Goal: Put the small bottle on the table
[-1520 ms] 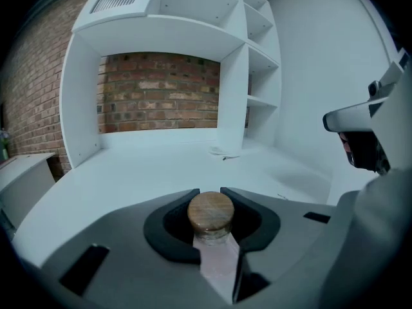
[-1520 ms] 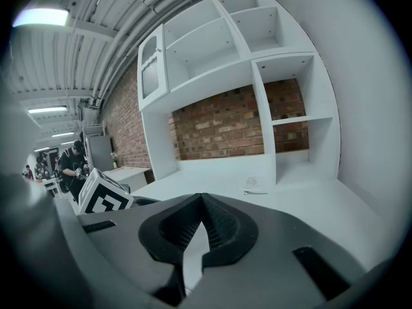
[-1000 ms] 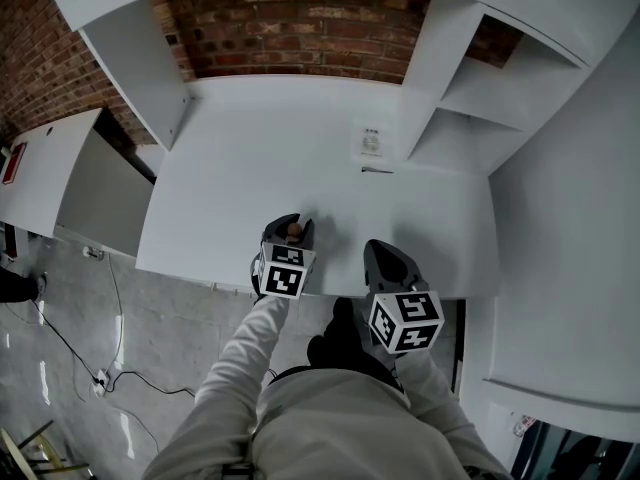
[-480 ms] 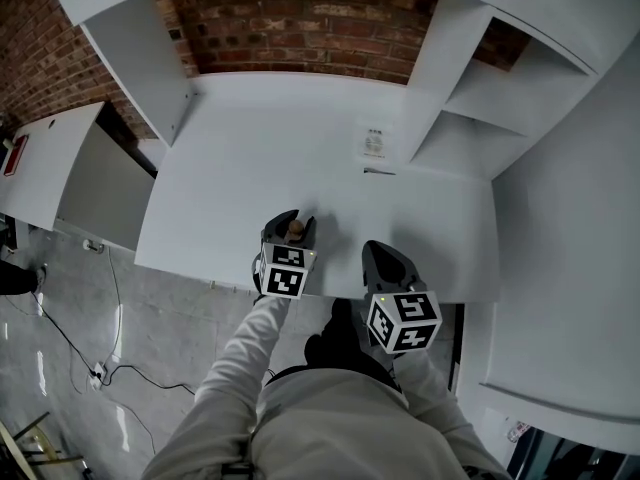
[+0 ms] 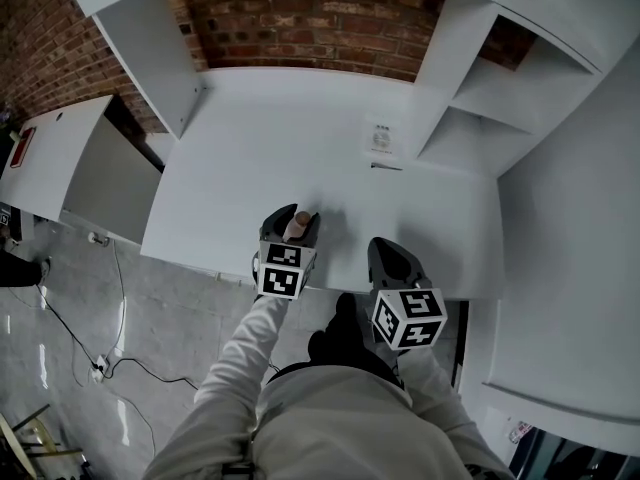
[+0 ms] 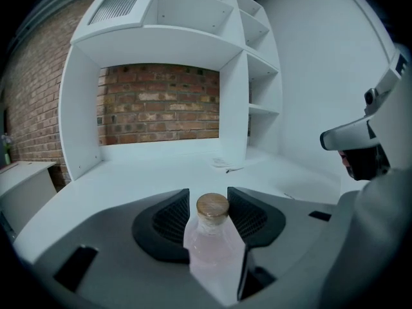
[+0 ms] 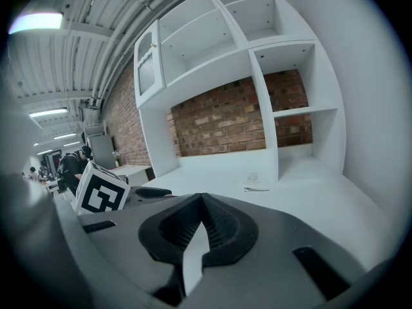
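Fingers [image 6: 164, 221] of left gripper [image 5: 291, 218]: opening, standing clear on either side of the small bottle [image 6: 212, 246], which is cork-capped and upright near the front edge of the tabletop [image 5: 300, 138]. Fingers [image 7: 222, 227] of right gripper [image 5: 388, 253]: closed together, empty.

Head view overhead; gripper views low, sharing table [image 5: 280, 138].

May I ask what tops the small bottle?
A brown round cap tops the small bottle. Its base is hidden behind the left hand-held gripper, whose jaws are opening around it.
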`<control>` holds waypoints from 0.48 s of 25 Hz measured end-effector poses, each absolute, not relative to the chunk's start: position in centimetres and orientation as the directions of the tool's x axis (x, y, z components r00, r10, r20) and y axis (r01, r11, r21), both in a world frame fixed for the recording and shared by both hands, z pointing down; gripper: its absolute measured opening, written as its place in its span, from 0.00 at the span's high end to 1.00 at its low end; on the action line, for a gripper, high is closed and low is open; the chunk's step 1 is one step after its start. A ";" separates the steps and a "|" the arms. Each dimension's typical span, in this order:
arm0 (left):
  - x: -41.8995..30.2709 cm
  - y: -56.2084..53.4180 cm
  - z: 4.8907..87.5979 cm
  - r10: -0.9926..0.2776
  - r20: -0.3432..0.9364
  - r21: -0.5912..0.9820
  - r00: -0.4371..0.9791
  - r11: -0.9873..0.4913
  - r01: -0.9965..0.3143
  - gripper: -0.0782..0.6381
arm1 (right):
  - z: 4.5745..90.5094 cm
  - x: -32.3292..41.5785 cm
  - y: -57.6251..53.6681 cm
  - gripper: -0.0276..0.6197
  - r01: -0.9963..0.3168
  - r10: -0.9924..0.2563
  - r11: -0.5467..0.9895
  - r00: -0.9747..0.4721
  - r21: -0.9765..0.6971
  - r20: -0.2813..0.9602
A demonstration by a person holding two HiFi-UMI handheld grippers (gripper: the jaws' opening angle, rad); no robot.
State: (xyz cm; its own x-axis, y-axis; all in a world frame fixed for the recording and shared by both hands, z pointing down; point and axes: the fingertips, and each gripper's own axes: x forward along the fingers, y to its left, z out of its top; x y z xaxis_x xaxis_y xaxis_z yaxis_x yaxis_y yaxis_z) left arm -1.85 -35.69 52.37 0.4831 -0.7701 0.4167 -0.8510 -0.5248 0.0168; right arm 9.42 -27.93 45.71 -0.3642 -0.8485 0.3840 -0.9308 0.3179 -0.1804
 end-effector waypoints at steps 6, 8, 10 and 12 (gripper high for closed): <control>-3.0 -34.6 51.0 -0.781 0.388 0.034 0.489 -0.518 -0.854 0.64 | 45.4 8.6 -27.2 0.91 -0.927 -0.848 0.331 -0.375 -0.177 0.375; -3.6 -34.1 50.4 -0.789 0.375 0.050 0.487 -0.507 -0.860 0.64 | 45.3 8.3 -27.0 0.91 -0.925 -0.847 0.335 -0.379 -0.178 0.373; -4.3 -33.4 50.0 -0.797 0.364 0.075 0.482 -0.491 -0.868 0.64 | 45.3 7.9 -26.7 0.91 -0.923 -0.845 0.341 -0.385 -0.179 0.372; -5.2 -32.7 49.7 -0.806 0.356 0.090 0.473 -0.474 -0.876 0.64 | 45.4 7.4 -26.4 0.91 -0.920 -0.841 0.351 -0.393 -0.178 0.371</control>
